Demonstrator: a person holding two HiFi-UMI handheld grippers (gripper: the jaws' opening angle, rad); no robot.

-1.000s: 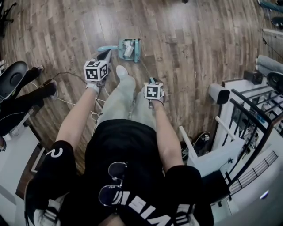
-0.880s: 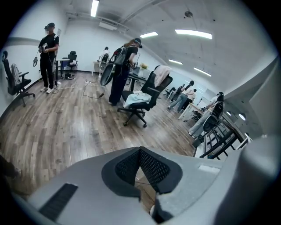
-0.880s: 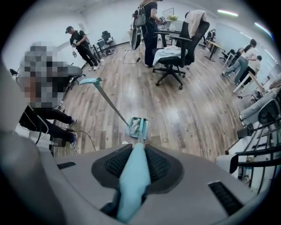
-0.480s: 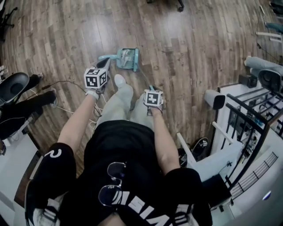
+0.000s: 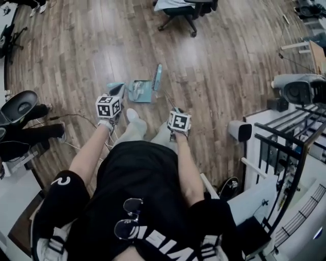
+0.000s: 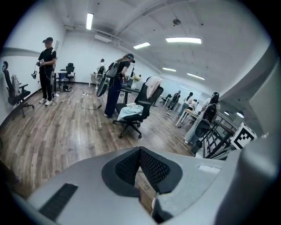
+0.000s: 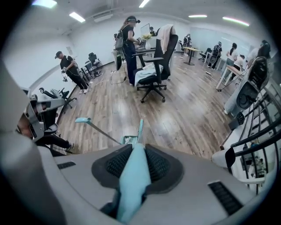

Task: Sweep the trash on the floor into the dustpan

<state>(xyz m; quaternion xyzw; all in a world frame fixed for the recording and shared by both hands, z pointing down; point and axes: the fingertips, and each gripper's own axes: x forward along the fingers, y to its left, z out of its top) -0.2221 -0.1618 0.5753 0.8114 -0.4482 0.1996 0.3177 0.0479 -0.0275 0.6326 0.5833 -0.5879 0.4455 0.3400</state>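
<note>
A teal dustpan with pale trash in it lies on the wood floor ahead of my feet. Its long handle rises toward my left gripper, whose jaws meet at the tips with nothing seen between them. My right gripper is shut on the teal broom handle. That handle runs forward to the broom head, which stands at the dustpan's right edge.
An office chair stands farther ahead. A seated person's legs and floor cables are at the left. A black rack and white equipment crowd the right. Several people stand at desks far back.
The head view has tilted up, so the dustpan and both grippers sit lower in frame and the office chair shows. The broom head now stands apart at the dustpan's right.
</note>
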